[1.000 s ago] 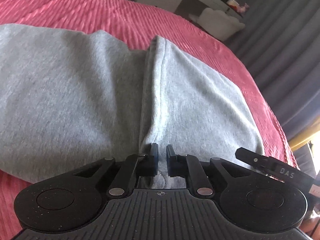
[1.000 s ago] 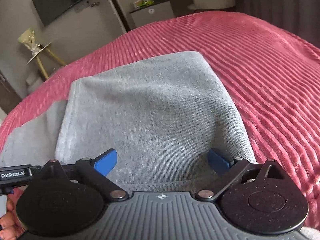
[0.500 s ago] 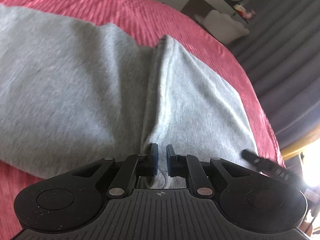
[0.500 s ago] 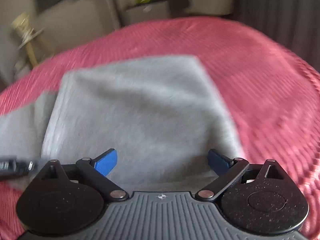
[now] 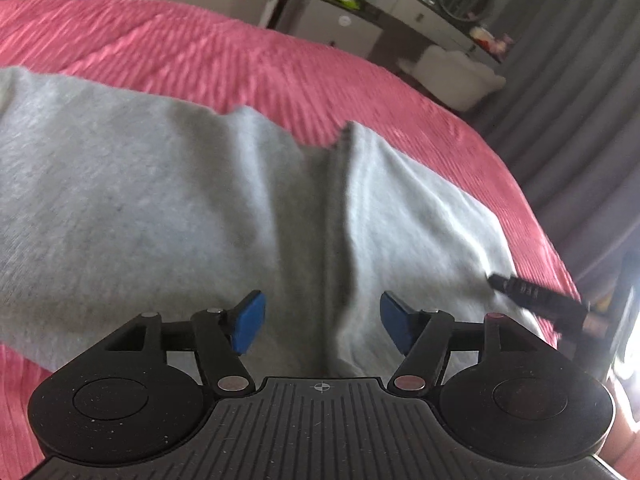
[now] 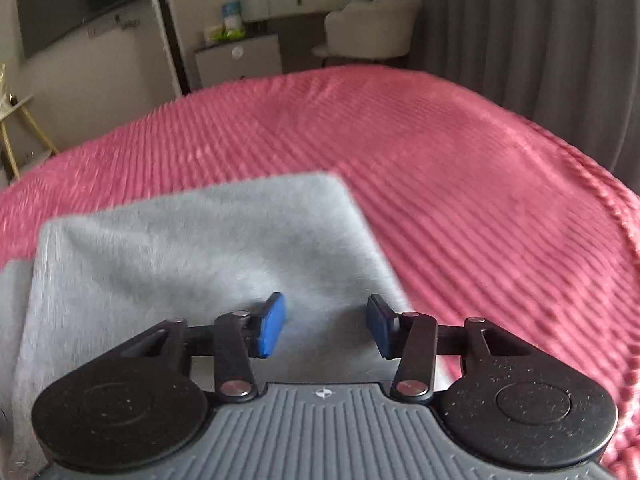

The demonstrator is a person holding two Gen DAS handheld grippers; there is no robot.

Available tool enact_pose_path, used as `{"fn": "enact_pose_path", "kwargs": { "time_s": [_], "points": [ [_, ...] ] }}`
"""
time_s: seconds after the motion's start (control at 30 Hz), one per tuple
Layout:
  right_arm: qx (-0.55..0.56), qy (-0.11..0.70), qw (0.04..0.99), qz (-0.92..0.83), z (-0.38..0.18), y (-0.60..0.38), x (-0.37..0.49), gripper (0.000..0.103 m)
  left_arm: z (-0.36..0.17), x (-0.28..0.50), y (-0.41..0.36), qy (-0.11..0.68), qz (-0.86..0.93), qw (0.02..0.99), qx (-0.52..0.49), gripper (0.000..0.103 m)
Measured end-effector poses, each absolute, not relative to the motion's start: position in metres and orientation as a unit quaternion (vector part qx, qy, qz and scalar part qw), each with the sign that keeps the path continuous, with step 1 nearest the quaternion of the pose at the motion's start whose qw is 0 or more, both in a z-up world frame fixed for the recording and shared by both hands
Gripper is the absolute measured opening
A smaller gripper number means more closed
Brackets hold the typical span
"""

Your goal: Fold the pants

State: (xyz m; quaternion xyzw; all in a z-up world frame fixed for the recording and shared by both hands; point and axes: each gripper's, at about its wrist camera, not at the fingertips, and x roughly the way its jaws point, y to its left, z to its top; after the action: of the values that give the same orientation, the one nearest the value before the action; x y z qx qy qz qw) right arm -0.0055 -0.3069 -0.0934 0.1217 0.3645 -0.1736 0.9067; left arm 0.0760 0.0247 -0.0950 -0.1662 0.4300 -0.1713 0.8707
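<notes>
Left wrist view: left gripper jaws have just been opening, now released. The raised fold ridge of the grey pants sits in the gap btwn the blue pads, neither pad pressing it. Risk imo: w/ nothing pinching it, the ridge can slump or spring back and the fold edge drifts off line. Soft fleecy knit, so it prob won't hold a crease by itself. Pants fill frame from 9 to 3 o'clock on the pink ribbed bedspread; ridge runs from centre up twd 12. Folded-over panel lies at 2-3 o'clock, looks fairly flat, some shallow wrinkles. Right gripper's finger tip pokes in at 3-4 o'clock, over the panel's near corner; contact unclear (blurred).

Right wrist view: right gripper jaws have just been closing, now part-way, pads still apart. Cloth lies under the gap, nothing visibly pinched, so not gripping. Risk: if it clamps here it may grab only the top layer near the right edge, so the stack would shear or drag across the bedspread. Frame is blurry, so layer count unclear. Folded panel spans 8 o'clock to centre, squared far corner twd 12, left edge doubled over a lower layer at 9 o'clock.
</notes>
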Motion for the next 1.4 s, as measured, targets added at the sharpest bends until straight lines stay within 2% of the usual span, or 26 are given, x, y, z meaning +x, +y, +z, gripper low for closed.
{"fn": "enact_pose_path", "kwargs": {
  "time_s": [0.2, 0.53, 0.77, 0.83, 0.9, 1.0, 1.03, 1.1, 1.13, 1.17, 1.27, 1.4],
  "points": [
    [0.050, 0.366, 0.917, -0.149, -0.094, -0.268, -0.007, 0.046, -0.101, 0.085, 0.036, 0.441, -0.158, 0.863, -0.188, 0.071],
    [0.017, 0.384, 0.918, -0.095, -0.088, -0.215, -0.028, 0.049, -0.097, 0.080, 0.044, 0.441, -0.147, 0.863, -0.199, 0.074],
    [0.045, 0.394, 0.918, 0.021, -0.079, -0.184, -0.048, 0.049, -0.086, 0.071, 0.069, 0.432, -0.118, 0.863, -0.233, 0.076],
    [0.050, 0.375, 0.926, 0.003, -0.072, -0.188, -0.053, 0.052, -0.083, 0.068, 0.079, 0.428, -0.105, 0.865, -0.241, 0.078],
    [0.063, 0.365, 0.928, -0.035, -0.069, -0.200, -0.053, 0.074, -0.083, 0.066, 0.090, 0.428, -0.091, 0.862, -0.254, 0.080],
    [0.052, 0.383, 0.920, -0.065, -0.080, -0.209, -0.049, 0.080, -0.088, 0.065, 0.105, 0.438, -0.070, 0.849, -0.289, 0.083],
    [0.041, 0.405, 0.912, -0.051, -0.088, -0.206, -0.047, 0.080, -0.090, 0.066, 0.108, 0.444, -0.066, 0.842, -0.300, 0.083],
    [0.029, 0.396, 0.918, -0.010, -0.087, -0.199, -0.056, 0.081, -0.091, 0.068, 0.118, 0.453, -0.066, 0.825, -0.330, 0.083],
    [0.054, 0.399, 0.915, 0.025, -0.084, -0.200, -0.056, 0.087, -0.090, 0.069, 0.126, 0.452, -0.067, 0.817, -0.352, 0.083],
    [0.087, 0.401, 0.911, 0.051, -0.083, -0.203, -0.055, 0.097, -0.089, 0.069, 0.137, 0.448, -0.066, 0.809, -0.375, 0.083],
    [0.124, 0.394, 0.909, 0.059, -0.083, -0.210, -0.054, 0.097, -0.087, 0.066, 0.178, 0.413, -0.049, 0.792, -0.446, 0.088],
    [0.101, 0.394, 0.912, 0.060, -0.088, -0.208, -0.055, 0.097, -0.100, 0.066, 0.234, 0.382, 0.011, 0.776, -0.502, 0.089]
  ]
}}
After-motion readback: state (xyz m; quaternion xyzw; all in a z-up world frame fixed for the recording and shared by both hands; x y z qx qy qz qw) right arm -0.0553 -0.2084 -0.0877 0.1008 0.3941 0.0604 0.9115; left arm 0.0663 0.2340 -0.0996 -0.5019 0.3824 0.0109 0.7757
